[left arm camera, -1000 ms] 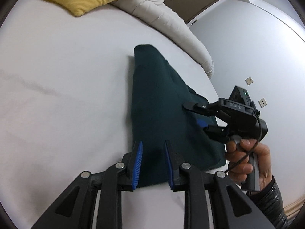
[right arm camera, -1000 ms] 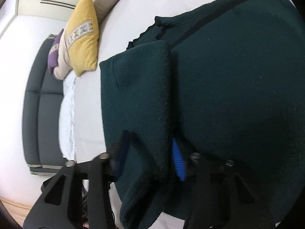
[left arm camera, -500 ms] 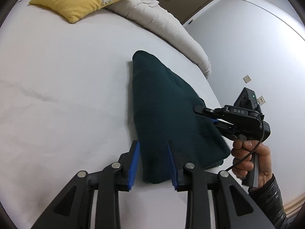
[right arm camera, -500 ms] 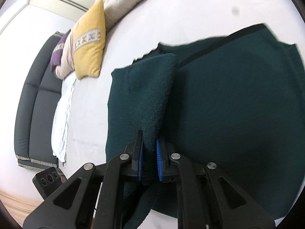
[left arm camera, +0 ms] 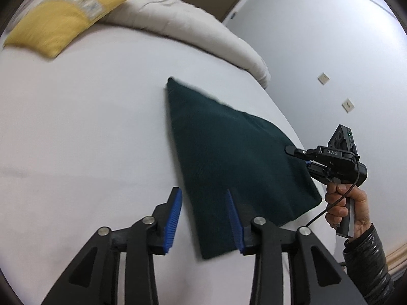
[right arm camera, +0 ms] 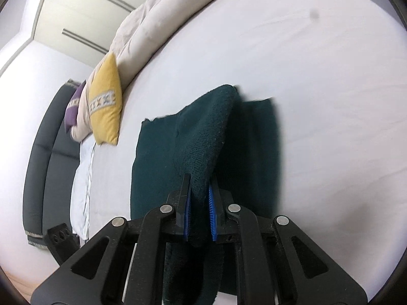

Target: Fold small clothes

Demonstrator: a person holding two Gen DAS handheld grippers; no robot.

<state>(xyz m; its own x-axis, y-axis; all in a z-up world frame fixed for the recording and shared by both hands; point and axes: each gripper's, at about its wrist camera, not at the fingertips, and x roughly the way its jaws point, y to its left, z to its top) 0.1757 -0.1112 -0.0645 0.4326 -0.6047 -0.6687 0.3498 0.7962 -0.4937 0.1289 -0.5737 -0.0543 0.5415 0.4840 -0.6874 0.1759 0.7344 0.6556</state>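
Observation:
A dark green knitted garment lies on the white bed, drawn into a narrow wedge. My left gripper is open, its jaws astride the garment's near corner, above the sheet. My right gripper is shut on a raised fold of the garment and lifts it off the bed. In the left wrist view the right gripper holds the garment's right edge, with a hand on its handle.
A yellow cushion and a rolled beige duvet lie at the far side of the bed. A dark sofa and purple cushion stand beyond. The bed's edge and wall are at right.
My right gripper closed on the garment's fold and pulled it up and back to the right edge. My left gripper drew back and opened wider. The garment now looks narrower.

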